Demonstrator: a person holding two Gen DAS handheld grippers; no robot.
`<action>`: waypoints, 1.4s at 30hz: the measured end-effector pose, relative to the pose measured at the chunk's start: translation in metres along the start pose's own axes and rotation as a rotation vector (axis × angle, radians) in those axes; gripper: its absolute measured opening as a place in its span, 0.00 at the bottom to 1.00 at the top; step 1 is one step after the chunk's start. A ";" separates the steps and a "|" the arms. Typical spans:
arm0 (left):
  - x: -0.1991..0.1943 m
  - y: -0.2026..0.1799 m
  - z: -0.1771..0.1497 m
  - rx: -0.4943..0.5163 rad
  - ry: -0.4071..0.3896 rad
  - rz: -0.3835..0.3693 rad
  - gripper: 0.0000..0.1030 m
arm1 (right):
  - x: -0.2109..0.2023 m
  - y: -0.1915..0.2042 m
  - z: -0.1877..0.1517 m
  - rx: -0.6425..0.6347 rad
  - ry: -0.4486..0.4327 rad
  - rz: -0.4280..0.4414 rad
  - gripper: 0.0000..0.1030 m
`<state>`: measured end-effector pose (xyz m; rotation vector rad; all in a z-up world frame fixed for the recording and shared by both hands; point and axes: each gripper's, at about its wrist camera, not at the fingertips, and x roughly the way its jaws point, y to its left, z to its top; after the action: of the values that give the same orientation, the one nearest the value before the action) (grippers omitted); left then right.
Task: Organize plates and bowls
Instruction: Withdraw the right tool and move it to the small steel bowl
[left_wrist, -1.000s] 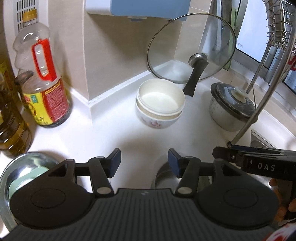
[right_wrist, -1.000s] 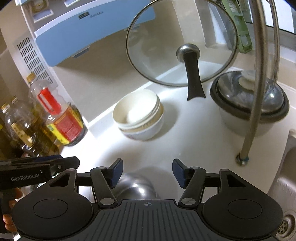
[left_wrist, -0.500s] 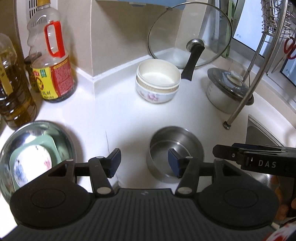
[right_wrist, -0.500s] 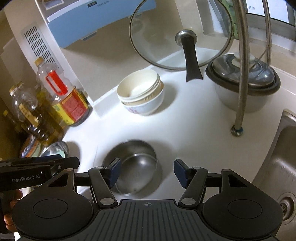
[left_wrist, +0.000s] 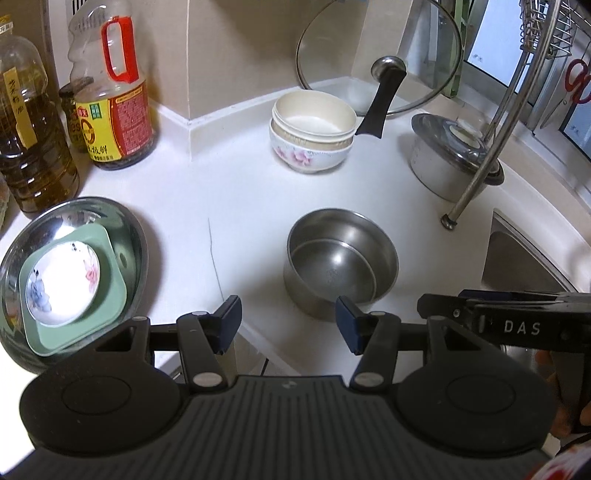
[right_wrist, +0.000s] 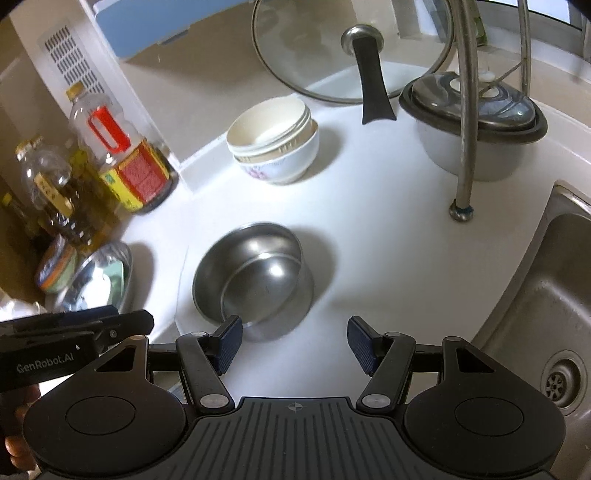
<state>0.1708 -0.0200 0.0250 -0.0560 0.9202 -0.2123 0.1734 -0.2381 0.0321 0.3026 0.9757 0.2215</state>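
A stack of steel bowls (left_wrist: 341, 258) (right_wrist: 255, 275) stands on the white counter in front of both grippers. A stack of cream and flowered bowls (left_wrist: 312, 129) (right_wrist: 273, 144) stands at the back by the wall. At the left, a steel plate (left_wrist: 122, 221) (right_wrist: 110, 266) holds a green square plate (left_wrist: 114, 295) with a small painted white dish (left_wrist: 61, 282) on it. My left gripper (left_wrist: 288, 323) is open and empty, above the counter's front edge. My right gripper (right_wrist: 293, 341) is open and empty, just right of the steel bowls.
Oil bottles (left_wrist: 110, 103) (right_wrist: 122, 155) stand at the back left. A glass lid (left_wrist: 380, 59) (right_wrist: 354, 48) leans in the corner. A lidded pot (left_wrist: 448, 155) (right_wrist: 476, 125) and a rack leg (left_wrist: 448, 221) (right_wrist: 461, 210) stand at the right, beside the sink (right_wrist: 543, 325).
Both grippers have pulled back and up from the counter. The steel bowls and the plate stack at the left have come fully into view. Both grippers stay open.
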 end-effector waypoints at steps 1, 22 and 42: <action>0.000 0.000 -0.001 -0.001 0.002 0.001 0.52 | 0.000 0.000 -0.002 0.001 0.005 0.002 0.61; 0.014 -0.003 -0.009 -0.001 0.053 0.001 0.52 | 0.015 0.000 -0.015 -0.034 0.062 -0.030 0.61; 0.039 0.000 0.005 0.018 0.079 -0.006 0.53 | 0.031 -0.001 -0.002 -0.024 0.048 -0.040 0.61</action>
<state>0.1974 -0.0284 -0.0026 -0.0339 0.9972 -0.2293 0.1885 -0.2293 0.0063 0.2562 1.0251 0.2045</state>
